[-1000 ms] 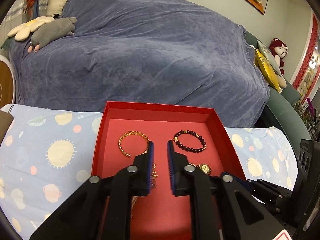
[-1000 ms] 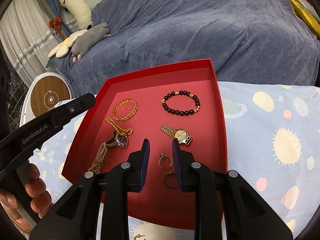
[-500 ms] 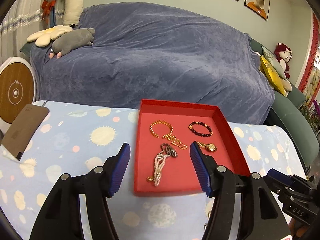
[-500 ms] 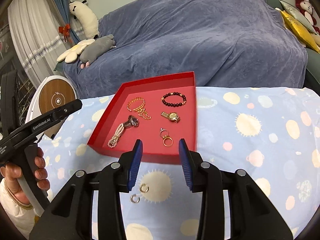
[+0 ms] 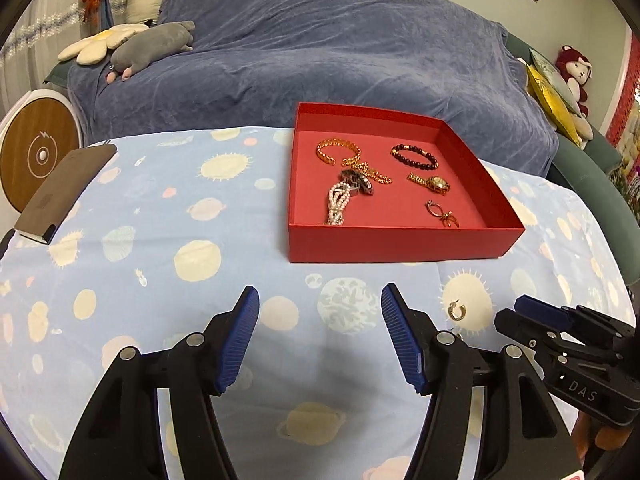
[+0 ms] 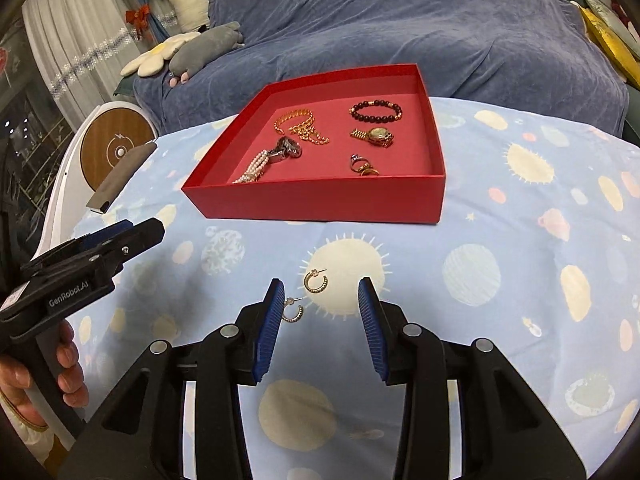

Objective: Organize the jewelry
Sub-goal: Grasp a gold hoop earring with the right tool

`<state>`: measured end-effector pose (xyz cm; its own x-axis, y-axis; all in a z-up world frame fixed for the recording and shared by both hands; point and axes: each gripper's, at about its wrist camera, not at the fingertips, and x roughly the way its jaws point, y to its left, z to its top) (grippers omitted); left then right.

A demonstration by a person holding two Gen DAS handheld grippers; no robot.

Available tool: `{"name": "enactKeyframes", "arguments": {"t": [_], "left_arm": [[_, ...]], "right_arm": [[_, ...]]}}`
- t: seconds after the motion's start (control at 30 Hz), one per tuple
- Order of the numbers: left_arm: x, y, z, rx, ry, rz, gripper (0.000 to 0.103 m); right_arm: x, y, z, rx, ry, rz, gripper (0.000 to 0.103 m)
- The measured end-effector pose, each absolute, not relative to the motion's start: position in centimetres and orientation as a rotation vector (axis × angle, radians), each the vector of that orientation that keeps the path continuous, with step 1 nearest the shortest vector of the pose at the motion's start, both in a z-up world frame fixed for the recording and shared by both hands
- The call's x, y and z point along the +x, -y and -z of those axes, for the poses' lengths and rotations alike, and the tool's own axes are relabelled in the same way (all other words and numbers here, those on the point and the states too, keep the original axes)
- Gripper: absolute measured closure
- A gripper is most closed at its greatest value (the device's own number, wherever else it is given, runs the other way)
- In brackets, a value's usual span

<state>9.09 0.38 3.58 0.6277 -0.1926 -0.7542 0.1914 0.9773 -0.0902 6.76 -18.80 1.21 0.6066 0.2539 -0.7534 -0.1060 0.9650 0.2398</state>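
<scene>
Two gold hoop earrings lie on the table's planet-print cloth (image 6: 520,240), in front of the red tray (image 6: 320,200). One hoop earring (image 6: 315,281) lies ahead of the right gripper (image 6: 320,312), between its fingertips; the other hoop earring (image 6: 293,313) lies just beside its left pad. The right gripper is parted, grasping nothing. The left gripper (image 5: 320,328), jaws opening and empty, hangs over bare cloth, well short of the tray. Both point steeply downward. Bracelets, watches and rings lie inside the tray.
</scene>
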Motion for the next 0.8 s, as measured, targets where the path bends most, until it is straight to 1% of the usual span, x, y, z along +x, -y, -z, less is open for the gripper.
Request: {"name": "enactKeyframes", "arguments": {"t": [0.37,0.6,0.8], "left_arm": [[9.0,-0.8,-1.9,0.030,-0.900,0.213,0.040],[8.9,-1.2,-1.9,0.021,-0.908,0.215,0.033],[8.8,-1.8,-1.7,0.013,-0.923,0.203,0.032]], "right_arm": [[7.5,17.5,-0.5,0.156,-0.916,-0.224,0.066],[7.8,16.9,0.2,0.144,-0.935,-0.231,0.066],[8.0,16.2,1.2,0.128,-0.959,-0.225,0.066]]}}
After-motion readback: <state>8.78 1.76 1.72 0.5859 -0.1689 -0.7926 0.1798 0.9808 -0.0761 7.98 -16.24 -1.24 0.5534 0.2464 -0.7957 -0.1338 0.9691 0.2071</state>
